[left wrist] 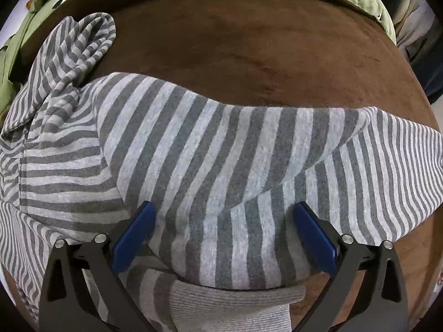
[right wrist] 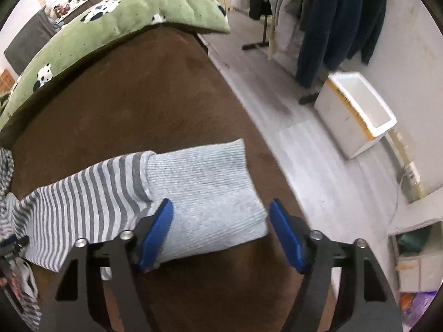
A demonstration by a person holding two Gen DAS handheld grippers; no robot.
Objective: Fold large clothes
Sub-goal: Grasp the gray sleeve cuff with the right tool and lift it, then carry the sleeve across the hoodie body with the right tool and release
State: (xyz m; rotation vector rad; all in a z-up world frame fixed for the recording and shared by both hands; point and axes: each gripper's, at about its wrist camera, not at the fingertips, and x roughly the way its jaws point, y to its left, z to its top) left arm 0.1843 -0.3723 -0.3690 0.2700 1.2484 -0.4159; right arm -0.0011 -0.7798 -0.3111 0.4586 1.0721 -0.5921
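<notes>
A: Striped garment [left wrist: 221,149] lies on the brown bed surface [left wrist: 249,41], green panda-print quilt [right wrist: 110,13] along the far edge. One sleeve is already laid across the body; the hood [left wrist: 83,41] is bunched at the upper left, not flattened.

B: And the other sleeve?

A: Stretched out sideways on the bed, its ribbed cuff [right wrist: 205,191] flat. Right hand-held gripper [right wrist: 221,213] is spread wide with the cuff between its blue fingers [right wrist: 155,238], not pinching it.

B: Left one?

A: Left hand-held gripper [left wrist: 224,215] also spread, fingers straddling the folded-over sleeve, nothing clamped.

B: Progress?

A: Early, by the look of it. Second sleeve, hood and the body folds appear left to do.
</notes>
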